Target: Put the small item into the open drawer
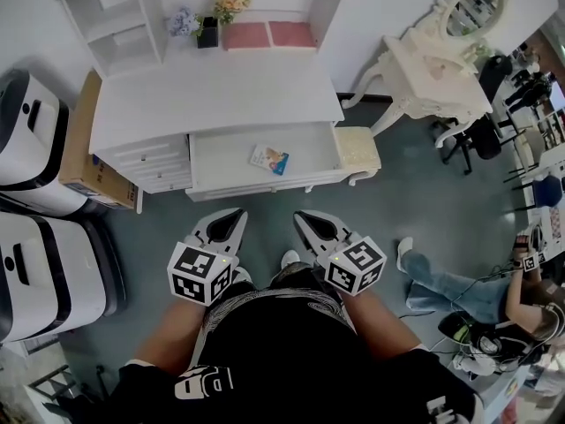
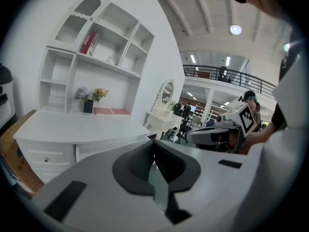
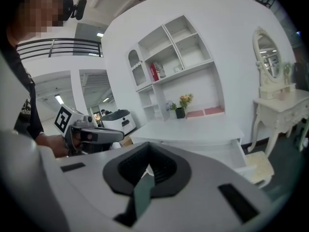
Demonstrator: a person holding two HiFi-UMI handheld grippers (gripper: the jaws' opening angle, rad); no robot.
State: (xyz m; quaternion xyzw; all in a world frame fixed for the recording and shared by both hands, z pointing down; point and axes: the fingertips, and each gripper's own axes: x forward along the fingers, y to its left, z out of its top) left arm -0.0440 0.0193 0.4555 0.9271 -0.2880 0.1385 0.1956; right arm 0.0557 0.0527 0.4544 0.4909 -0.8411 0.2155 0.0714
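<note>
Scene: seen from above, a white desk [image 1: 212, 91] fills the upper middle of the frame. The person stands below it with both tools drawn back near the body.
Small item: one flat printed packet [image 1: 269, 159], blue and orange, lies inside the open drawer [image 1: 212, 162], right of the drawer's middle and clear of its walls.
Task state: judged from how things lie, the packet is already in place.
Left gripper [image 1: 231, 219]: clenched with nothing between its jaws, held low at lower centre left, well apart from the drawer.
Right gripper [image 1: 307, 221]: clenched and empty, beside the left one at lower centre right.
Handling: the packet looks thin and light, probably a little bendy and not fragile. Lying flat, it offers little to pinch. A short edge or a corner seems the best place to take hold, with gentle pressure so it does not slide or crease.
Counts: one packet, one open drawer, two grippers.
Also counted: one shelf unit [image 1: 110, 11] at upper left, one dark pot of flowers [image 1: 231, 1], two pink pads [image 1: 269, 35], one dressing table [image 1: 433, 69] with an oval mirror at upper right, one cream stool [image 1: 357, 148], one cardboard box [image 1: 84, 148].
</note>
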